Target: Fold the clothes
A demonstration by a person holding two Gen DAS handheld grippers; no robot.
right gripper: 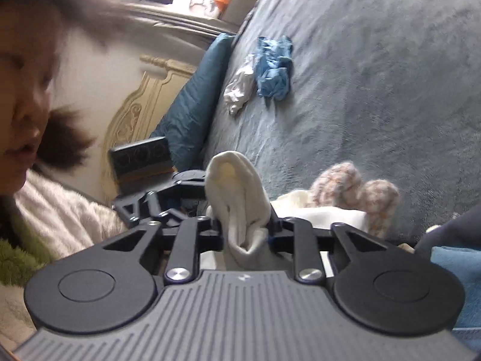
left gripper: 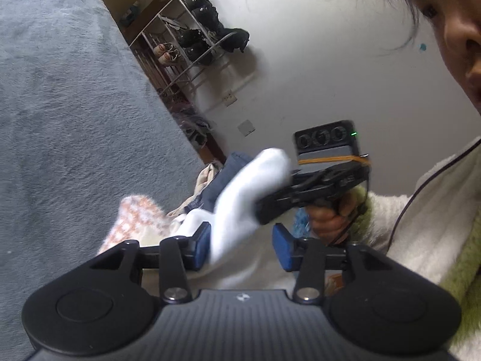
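From the left wrist we saw the white sock (left gripper: 246,198) run from 5 toward 1 o'clock through our left gripper (left gripper: 243,245), whose pads stood apart, only one touching it; no container showed. From the right wrist our right gripper (right gripper: 246,231) pinched the sock (right gripper: 237,207), rising toward 12 o'clock.

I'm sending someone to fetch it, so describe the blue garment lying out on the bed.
On the grey-blue bed cover, look past the grippers toward the teal pillow. The crumpled blue garment lies there, touching a smaller white cloth; it is the only bright blue piece.
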